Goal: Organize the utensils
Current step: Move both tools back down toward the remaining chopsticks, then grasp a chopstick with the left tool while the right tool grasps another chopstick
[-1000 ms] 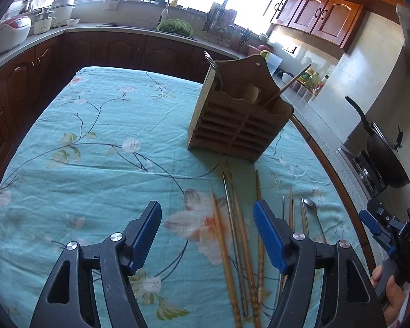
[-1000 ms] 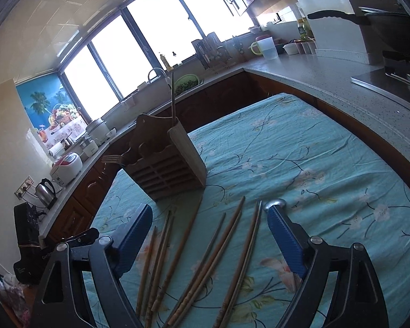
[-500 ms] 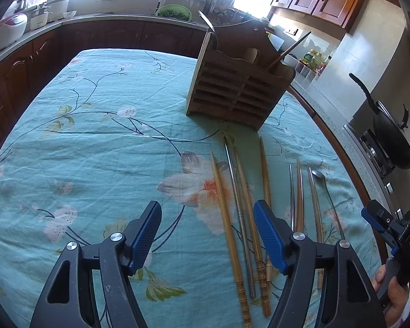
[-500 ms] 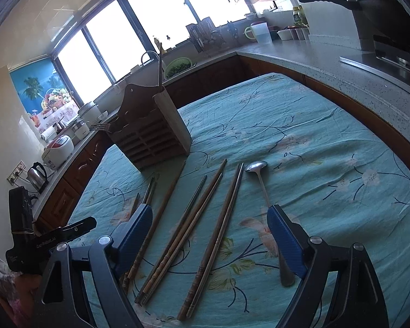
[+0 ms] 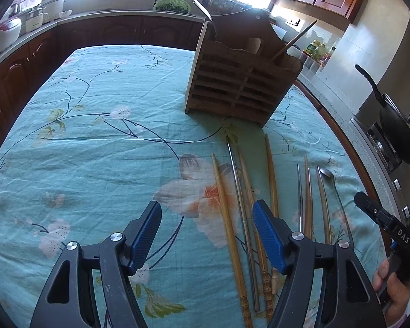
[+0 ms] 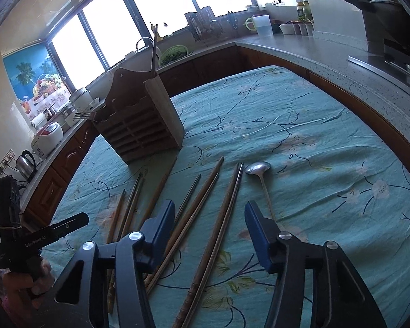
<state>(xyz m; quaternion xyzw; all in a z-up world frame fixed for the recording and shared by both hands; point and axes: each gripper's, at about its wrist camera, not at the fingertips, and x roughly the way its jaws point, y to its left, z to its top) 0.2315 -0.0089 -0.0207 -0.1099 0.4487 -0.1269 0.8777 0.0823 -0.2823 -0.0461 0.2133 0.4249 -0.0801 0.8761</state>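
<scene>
A wooden slatted utensil holder (image 5: 240,82) (image 6: 142,125) stands on the teal flowered tablecloth (image 5: 95,136), with a fork (image 6: 84,115) and a wooden stick (image 5: 295,39) in it. Several wooden and metal chopsticks (image 5: 232,218) (image 6: 221,216) lie side by side in front of it, with a metal spoon (image 6: 258,169) (image 5: 332,176) beside them. My left gripper (image 5: 207,235) is open and empty above the cloth, over the leftmost chopsticks. My right gripper (image 6: 210,229) is open and empty above a chopstick pair; the spoon handle runs under its right finger (image 6: 255,232).
Dark wooden cabinets and a stone counter (image 6: 328,54) wrap around the table. A black wok (image 5: 396,134) sits on the stove at the right. A rice cooker (image 6: 47,138) and kettle (image 6: 26,161) stand on the left counter. A green colander (image 5: 172,4) sits by the sink.
Both grippers have come lower and closer to the chopsticks. The right gripper's fingers have narrowed somewhat and now frame a chopstick pair. Nothing has been picked up.
</scene>
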